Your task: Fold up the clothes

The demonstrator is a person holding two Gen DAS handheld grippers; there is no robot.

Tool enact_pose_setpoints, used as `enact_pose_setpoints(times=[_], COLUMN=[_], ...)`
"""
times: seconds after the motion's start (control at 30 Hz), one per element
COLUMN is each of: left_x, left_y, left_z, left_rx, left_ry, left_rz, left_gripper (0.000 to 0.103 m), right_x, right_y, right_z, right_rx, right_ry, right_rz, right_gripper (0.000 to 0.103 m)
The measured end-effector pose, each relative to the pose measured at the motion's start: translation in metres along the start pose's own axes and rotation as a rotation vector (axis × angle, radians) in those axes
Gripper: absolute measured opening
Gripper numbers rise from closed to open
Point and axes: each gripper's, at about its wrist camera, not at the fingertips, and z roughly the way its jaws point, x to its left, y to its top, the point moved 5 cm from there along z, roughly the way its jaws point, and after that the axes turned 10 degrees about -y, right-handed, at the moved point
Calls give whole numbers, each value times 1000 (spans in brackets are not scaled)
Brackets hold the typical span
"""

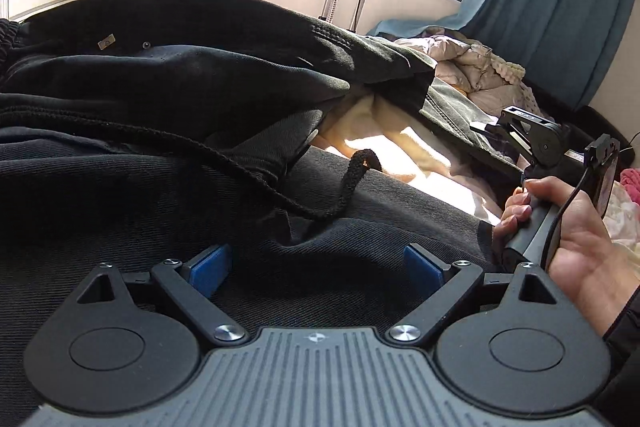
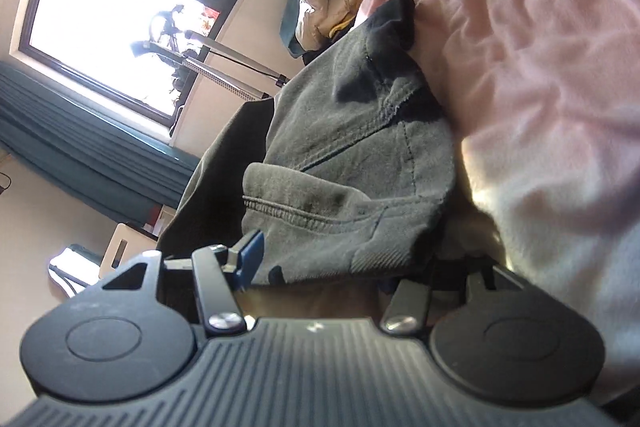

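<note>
Two garments sprawl across my bed (image 2: pixel 540 27): the black trousers (image 1: pixel 200 75) heaped ahead of my left gripper (image 1: pixel 318 265), and grey-green trousers (image 2: pixel 340 155) draped toward the right gripper (image 2: pixel 320 259). My left fingers stand wide apart over dark cloth, holding nothing. On the right, a grey hem lies between the fingers; whether they pinch it I cannot tell, since one pad is hidden. I judge the loose drawstring (image 1: pixel 352 179) could snag a finger, and a shallow hem bite could slip.
</note>
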Motion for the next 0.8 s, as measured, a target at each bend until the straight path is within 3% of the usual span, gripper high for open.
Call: enact_pose_setpoints(times=[0.03, 0.07, 0.1, 0.23, 0.4, 0.6, 0.7, 0.8], left_x=[0, 1, 1, 2, 3, -3, -6, -6], left_y=[0, 1, 1, 3, 5, 5, 5, 3], left_z=[0, 0, 0, 0, -1, -6, -7, -5], left_rx=[-4, -8, -12, -27, -47, -60, -63, -57], left_ry=[-2, -4, -6, -14, -22, -28, -28, -20], left_rz=[-3, -5, -8, -18, -31, -15, 4, 7], left_gripper=[95, 95, 95, 95, 95, 95, 95, 95], right_x=[0, 2, 6, 39, 75, 55, 7, -59], right_y=[7, 13, 19, 49, 115, 212, 234, 227], right_z=[5, 5, 4, -19, -80, -168, -182, -168], right_rx=[-22, -46, -70, -191, -351, -485, -434, -312], right_ry=[-12, -34, -59, -111, -160, -359, -458, -530], right_rz=[35, 28, 7, -118, -199, -262, -240, -141], right_gripper=[44, 14, 7, 6, 5, 5, 5, 6])
